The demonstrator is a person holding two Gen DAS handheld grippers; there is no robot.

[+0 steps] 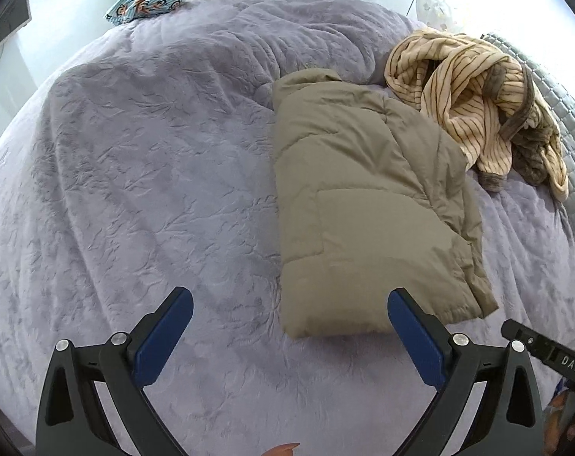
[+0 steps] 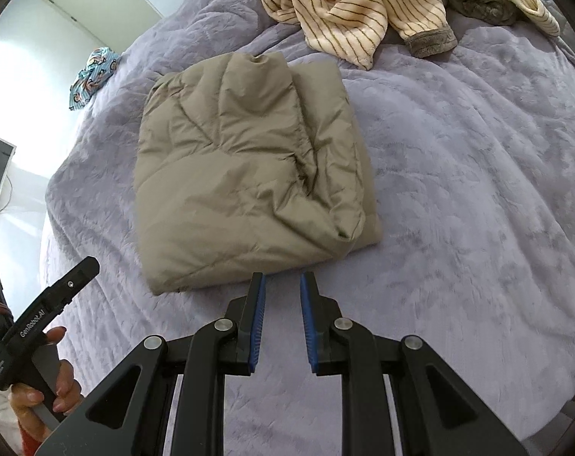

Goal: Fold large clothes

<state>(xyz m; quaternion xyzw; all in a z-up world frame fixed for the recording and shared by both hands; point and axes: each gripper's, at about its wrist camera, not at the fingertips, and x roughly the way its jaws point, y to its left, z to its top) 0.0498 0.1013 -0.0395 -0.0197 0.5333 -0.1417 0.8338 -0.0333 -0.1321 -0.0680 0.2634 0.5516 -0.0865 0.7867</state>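
Jacket (image 2: 245, 190), khaki and padded, lies folded into a thick rectangular bundle on the purple bed (image 1: 135, 171), just ahead of both my tongs and touching neither. My left tongs (image 1: 290, 317) stand spread wide with nothing between them; the bundle's near edge sits ahead and to their right. My right tongs (image 2: 282, 285) are nearly pressed together, a narrow gap showing, and pinch nothing; the bundle's near edge lies directly in front.

Handling, in my judgement: light, soft and puffy, with a smooth shell likely to slip and layers prone to spring open. Best hold is at the near corners, taking all layers together.

A striped garment (image 2: 355, 11) lies heaped beyond the jacket, still unfolded.
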